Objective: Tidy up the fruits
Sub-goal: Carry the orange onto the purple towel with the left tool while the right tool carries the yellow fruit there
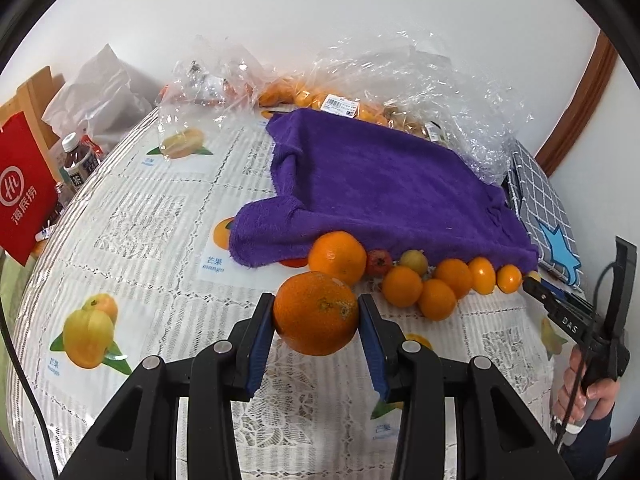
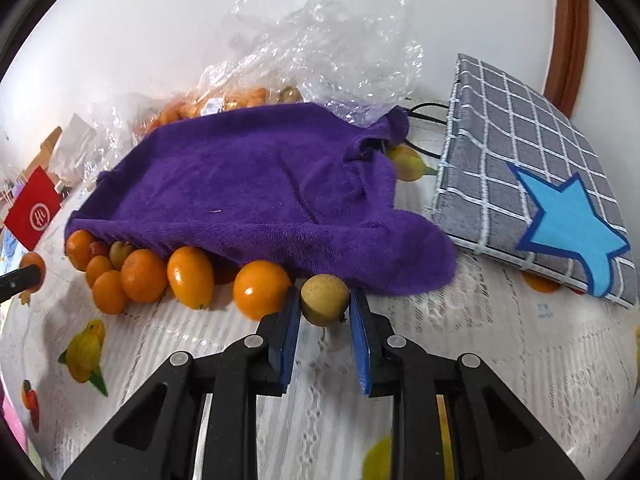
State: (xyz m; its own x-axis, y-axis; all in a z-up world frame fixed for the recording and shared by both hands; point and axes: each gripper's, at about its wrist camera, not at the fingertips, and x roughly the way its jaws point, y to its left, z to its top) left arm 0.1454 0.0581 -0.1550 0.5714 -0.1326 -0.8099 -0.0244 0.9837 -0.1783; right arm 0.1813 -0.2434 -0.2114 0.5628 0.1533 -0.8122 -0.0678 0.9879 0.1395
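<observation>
Left wrist view: the left gripper (image 1: 316, 312) clamps a large orange (image 1: 316, 314) between its blue pads, lifted clear of the desk (image 1: 160, 220), which is covered with a lace cloth printed with fruit pictures. Just beyond it, a second large orange (image 1: 337, 257) touches the near edge of a purple towel (image 1: 380, 184). A row of smaller oranges (image 1: 436, 284), with a small red fruit (image 1: 378, 263) among them, runs rightward along that edge, apparently lined up there as the sorting area. Clear plastic bags (image 1: 420, 80) holding more fruit lie at the far side by the wall, likely the supply.

Right wrist view: the right gripper (image 2: 325, 306) is closed on a small round tan fruit (image 2: 324, 300), gripping it just in front of the towel's near right corner. An orange (image 2: 262, 288) lies right beside it to the left, with the row continuing leftward. A grey checked cloth with a blue star (image 2: 520, 168) lies to the right, apart from the fruit. The tan fruit seems about to be lifted, probably to group it away from the oranges.
</observation>
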